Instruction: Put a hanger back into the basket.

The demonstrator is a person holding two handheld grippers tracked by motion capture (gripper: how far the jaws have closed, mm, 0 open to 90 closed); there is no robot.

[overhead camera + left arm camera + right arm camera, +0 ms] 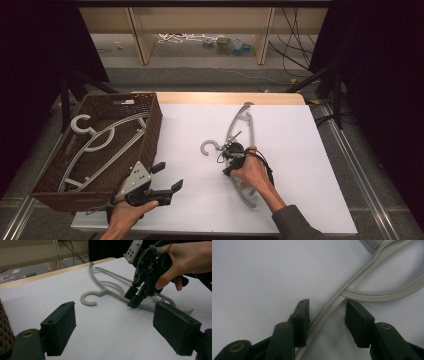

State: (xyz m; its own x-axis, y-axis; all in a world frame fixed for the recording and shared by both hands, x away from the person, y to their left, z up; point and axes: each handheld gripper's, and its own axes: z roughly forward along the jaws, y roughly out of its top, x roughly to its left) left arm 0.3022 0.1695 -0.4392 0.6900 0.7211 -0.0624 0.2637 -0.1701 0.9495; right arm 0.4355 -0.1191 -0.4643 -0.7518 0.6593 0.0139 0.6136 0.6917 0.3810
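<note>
**Right fingers straddle the hanger's arm on the table**

The white table (190, 200) carries a brown wicker basket (150, 137) at its left edge and a single grey hanger (243, 131) lying flat near the middle, its hook (209, 146) pointing toward the basket. More grey hangers (97, 142) lie inside the basket.

The person's right forearm comes in from the lower right, wrist bent, the hand (255, 172) wrapped over the right gripper (231, 159) and tipping it steeply down onto the hanger just beside the hook's stem. In the right gripper view the fingers (301, 322) stand at a middling gap with the hanger's arm (329, 307) running between them; one pad is close against the plastic, the other stands clear of it, so the hanger is straddled but not clamped.

The left hand (127, 212) rests low at the near edge of the table, just beside the basket's corner, holding the left gripper (167, 177) roughly level and aimed across the table toward the hanger. Its fingers (60, 327) are spread wide with nothing between them.
</note>
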